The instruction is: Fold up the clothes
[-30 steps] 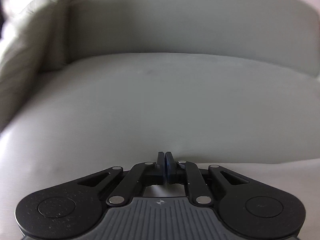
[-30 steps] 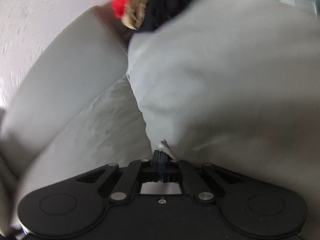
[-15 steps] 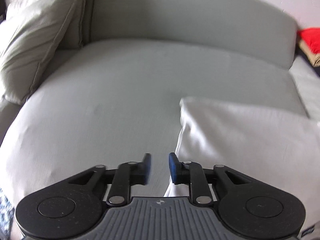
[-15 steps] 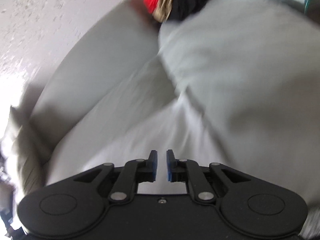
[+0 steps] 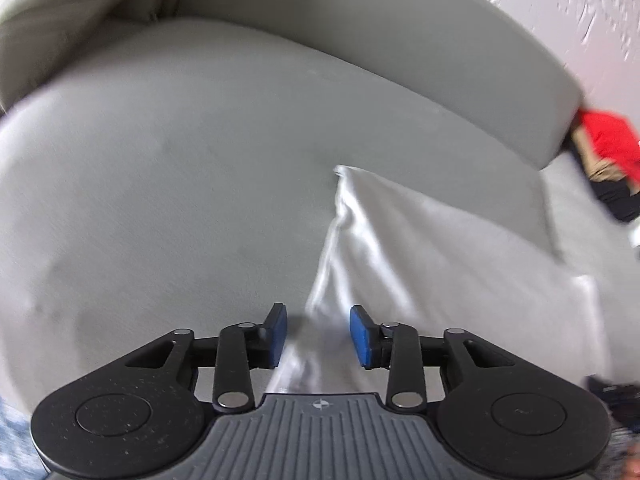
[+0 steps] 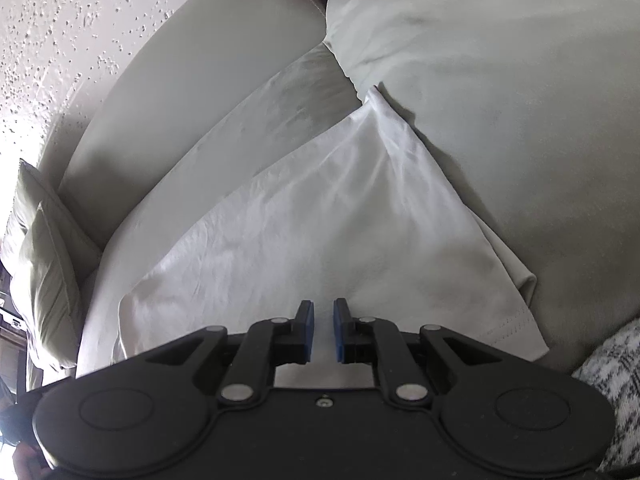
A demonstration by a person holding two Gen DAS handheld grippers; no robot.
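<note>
A pale grey-green sofa (image 5: 200,184) is seen beneath both cameras, its curved backrest (image 6: 192,76) set against a rough-textured white wall (image 6: 60,20). A loose cushion (image 6: 44,264) is propped at the left end of the seat in the right wrist view, and a large seat cushion (image 6: 500,80) fills the right part of that view. At the far end of the sofa, a heap of red, tan and black clothes (image 5: 608,148) is seen in the left wrist view, blurred by motion.

A white garment (image 6: 320,216) is spread flat on the seat. In the right wrist view it lies directly ahead of and under the right claw (image 6: 322,330), reaching from the claw out to a pointed corner tucked against the large seat cushion; a stitched hem is visible at its near right edge. The right claw is held with its blue pads (image 6: 306,332) slightly parted, a narrow gap between them, and nothing is gripped.

In the left wrist view the same white garment (image 5: 420,248) is seen ahead and to the right, its left edge running down into the gap between the fingers of the left claw (image 5: 318,336). The left claw is spread wide, its pads (image 5: 279,334) well apart, with the fabric edge lying between them but not pinched. A patterned blue-white fabric (image 5: 12,448) is glimpsed at the lower left corner, and a grey-white knitted textile (image 6: 612,368) at the lower right of the right wrist view.
</note>
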